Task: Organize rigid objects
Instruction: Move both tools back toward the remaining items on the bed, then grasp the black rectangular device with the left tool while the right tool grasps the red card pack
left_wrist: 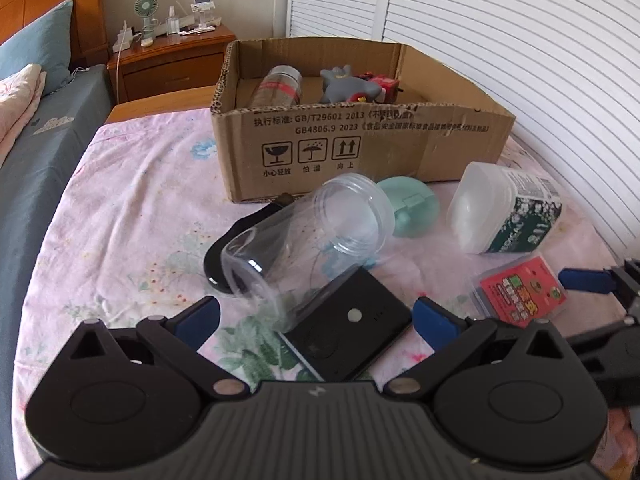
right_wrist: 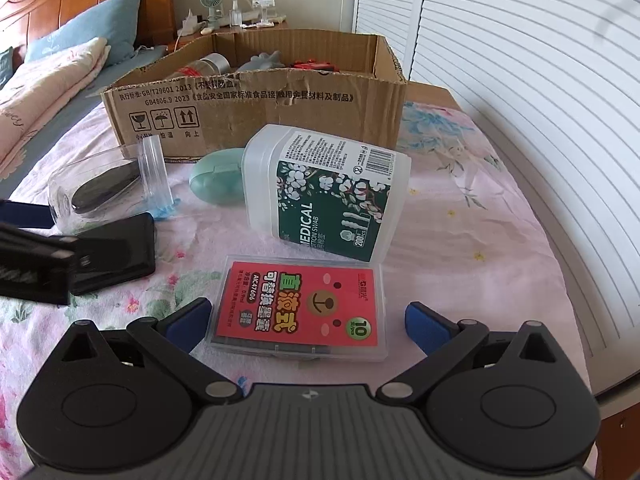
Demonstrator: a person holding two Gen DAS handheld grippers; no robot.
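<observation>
My left gripper (left_wrist: 318, 320) is open over the pink floral bedspread, its blue pads either side of a flat black device (left_wrist: 352, 328) and the base of a clear plastic jar (left_wrist: 308, 240) lying on its side. My right gripper (right_wrist: 308, 320) is open around a clear case with a red label (right_wrist: 300, 308), not touching it. The same red-labelled case (left_wrist: 520, 292) shows at the right of the left wrist view. A cotton swab box (right_wrist: 328, 196) lies tipped beside a mint green case (right_wrist: 218, 180). The cardboard box (left_wrist: 360, 148) behind holds a bottle (left_wrist: 280, 86), a grey toy (left_wrist: 348, 86) and a red toy (left_wrist: 380, 82).
A black oval object (left_wrist: 224, 256) lies behind the jar. White louvred doors (right_wrist: 520, 80) run along the right side. A wooden nightstand (left_wrist: 172, 60) with a small fan stands at the back left, next to a bed with blue pillows (left_wrist: 36, 48).
</observation>
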